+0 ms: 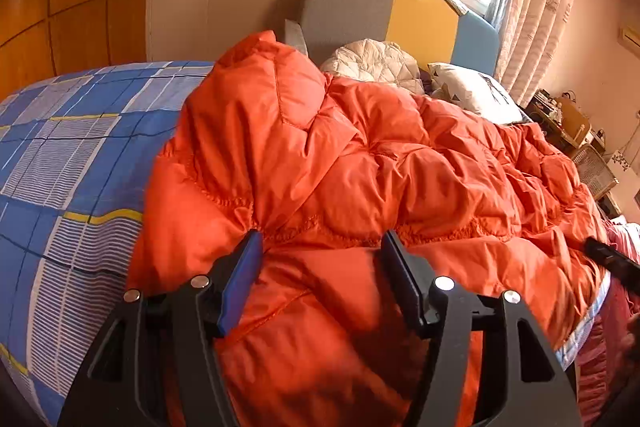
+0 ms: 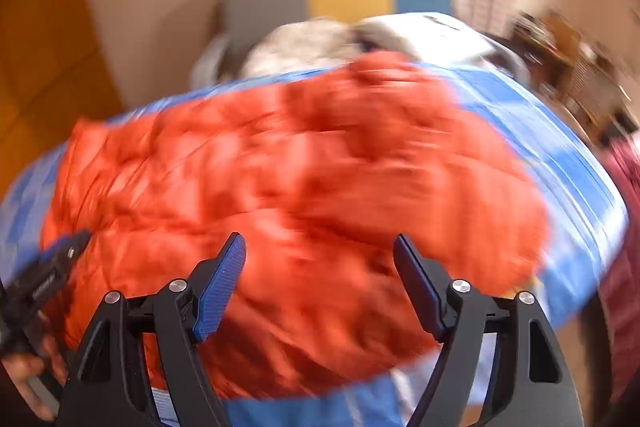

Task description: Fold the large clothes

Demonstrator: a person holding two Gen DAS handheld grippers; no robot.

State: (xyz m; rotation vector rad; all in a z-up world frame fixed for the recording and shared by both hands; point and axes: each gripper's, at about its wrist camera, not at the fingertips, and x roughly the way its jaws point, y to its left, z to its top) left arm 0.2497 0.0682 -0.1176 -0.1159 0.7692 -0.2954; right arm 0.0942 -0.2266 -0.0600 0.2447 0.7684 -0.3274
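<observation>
Bare bedsheet point(image 1: 72, 155) beside jacket point(image 1: 360, 167), seemingly.

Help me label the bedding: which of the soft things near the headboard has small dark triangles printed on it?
The white pillow, by the blue headboard panel. The cream quilted bundle beside it has only stitched quilting, and the orange down jacket is plain.
</observation>
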